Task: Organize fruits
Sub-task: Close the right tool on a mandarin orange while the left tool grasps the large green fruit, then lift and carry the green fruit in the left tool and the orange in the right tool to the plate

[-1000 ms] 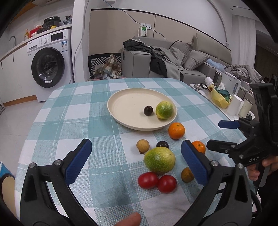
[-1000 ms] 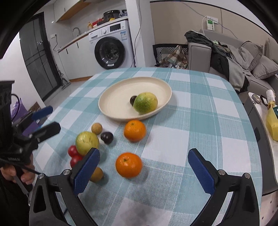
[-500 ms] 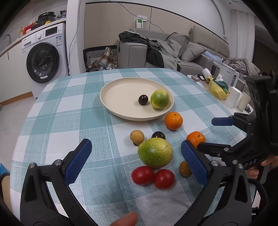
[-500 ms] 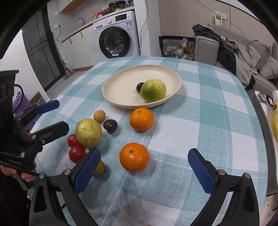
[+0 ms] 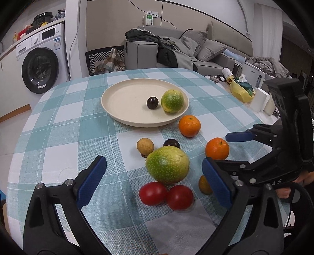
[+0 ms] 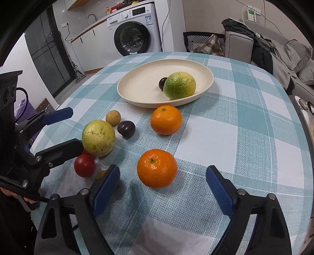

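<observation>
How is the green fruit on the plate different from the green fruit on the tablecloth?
The green fruit on the plate lies beside a small dark fruit; the green fruit on the tablecloth sits off the plate, with two red tomatoes against it. The plate one shows a yellow patch; the tablecloth one looks duller and wrinkled. Both are round, speckled and green.

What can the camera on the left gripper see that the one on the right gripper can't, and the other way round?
Only the left wrist view shows both red tomatoes side by side and in full, plus the side table with a yellow bag; the right view hides most of one tomato. Only the right wrist view shows the kitchen sink tap and dark glass door. Both show the cream plate holding a green fruit and a dark fruit, two oranges, the large green fruit on the checked cloth, the washing machine, and both grippers, jaws closing on nothing.
</observation>
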`<state>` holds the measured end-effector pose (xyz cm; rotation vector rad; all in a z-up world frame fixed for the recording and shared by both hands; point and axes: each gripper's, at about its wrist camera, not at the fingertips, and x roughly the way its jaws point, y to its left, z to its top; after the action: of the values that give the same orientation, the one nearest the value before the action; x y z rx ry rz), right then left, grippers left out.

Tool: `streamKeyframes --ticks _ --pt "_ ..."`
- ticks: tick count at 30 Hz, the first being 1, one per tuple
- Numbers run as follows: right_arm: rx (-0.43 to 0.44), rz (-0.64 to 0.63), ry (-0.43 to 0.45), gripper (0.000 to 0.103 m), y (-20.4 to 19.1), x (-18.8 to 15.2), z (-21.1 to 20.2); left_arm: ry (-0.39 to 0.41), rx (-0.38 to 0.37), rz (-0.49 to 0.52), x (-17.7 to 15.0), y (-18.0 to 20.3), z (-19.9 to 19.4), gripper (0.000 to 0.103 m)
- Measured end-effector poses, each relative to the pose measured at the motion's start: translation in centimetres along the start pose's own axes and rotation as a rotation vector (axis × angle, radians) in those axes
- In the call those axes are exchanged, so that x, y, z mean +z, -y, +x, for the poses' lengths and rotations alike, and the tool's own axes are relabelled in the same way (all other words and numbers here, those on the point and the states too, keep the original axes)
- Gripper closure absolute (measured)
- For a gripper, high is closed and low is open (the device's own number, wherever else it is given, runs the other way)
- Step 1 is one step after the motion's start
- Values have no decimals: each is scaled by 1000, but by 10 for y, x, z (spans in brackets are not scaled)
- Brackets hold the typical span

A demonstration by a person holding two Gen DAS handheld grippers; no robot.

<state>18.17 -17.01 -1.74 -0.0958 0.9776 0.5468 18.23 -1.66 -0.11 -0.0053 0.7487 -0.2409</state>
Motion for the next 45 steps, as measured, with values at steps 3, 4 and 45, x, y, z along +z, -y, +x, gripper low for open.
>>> streamKeyframes --ticks 3,4,45 --pt "12 -2 -4 27 -1 -1 2 -8 -6 -1 -1 1 3 5" --pt "12 -7 -1 28 -1 -1 2 -9 -6 -3 -1 1 3 5" --pt "28 19 72 61 6 3 -15 -95 -97 -92 1 1 38 52"
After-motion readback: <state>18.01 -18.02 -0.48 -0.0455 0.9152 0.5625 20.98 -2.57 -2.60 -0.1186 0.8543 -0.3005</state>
